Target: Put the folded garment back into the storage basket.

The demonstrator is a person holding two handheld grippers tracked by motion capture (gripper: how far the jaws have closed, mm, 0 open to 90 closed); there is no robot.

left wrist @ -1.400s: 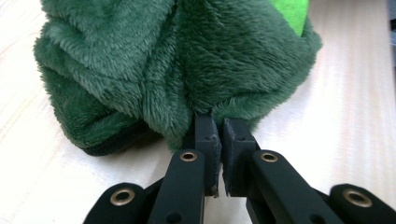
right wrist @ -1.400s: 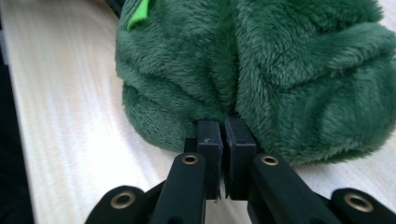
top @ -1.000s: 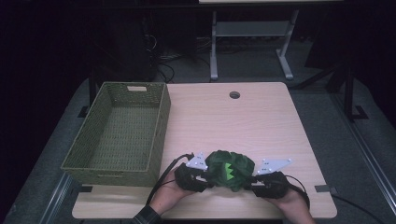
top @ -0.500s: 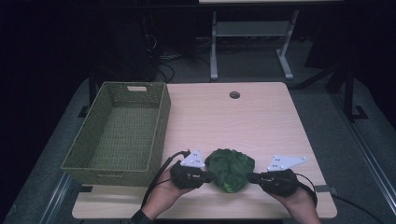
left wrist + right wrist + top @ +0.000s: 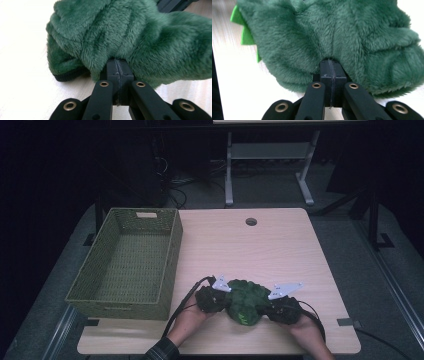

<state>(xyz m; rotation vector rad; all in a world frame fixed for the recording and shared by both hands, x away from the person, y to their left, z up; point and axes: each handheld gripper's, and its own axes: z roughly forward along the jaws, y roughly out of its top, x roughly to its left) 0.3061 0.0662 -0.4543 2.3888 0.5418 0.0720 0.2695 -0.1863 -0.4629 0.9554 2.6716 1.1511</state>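
A dark green plush toy (image 5: 245, 300) lies near the front edge of the wooden table (image 5: 280, 250). My left gripper (image 5: 227, 301) holds its left side and my right gripper (image 5: 265, 307) its right side. In the left gripper view the black jaws (image 5: 117, 62) have just been closing and now meet, their tips pinching the fur (image 5: 140, 37). The right gripper view shows the same: its jaws (image 5: 331, 62) have just closed on the fur (image 5: 332, 32). Bright green felt spikes (image 5: 243, 32) stick out at the toy's edge.
A green woven basket (image 5: 172, 250) stands at the table's left, with nothing in it. A round cable hole (image 5: 251, 221) is in the tabletop at the back. Black cables trail from both grippers toward the front edge. A desk frame stands on the floor behind.
Both hands drew slightly apart from the toy, then came back in against its sides. The toy has settled a little flatter and nearer the front edge.
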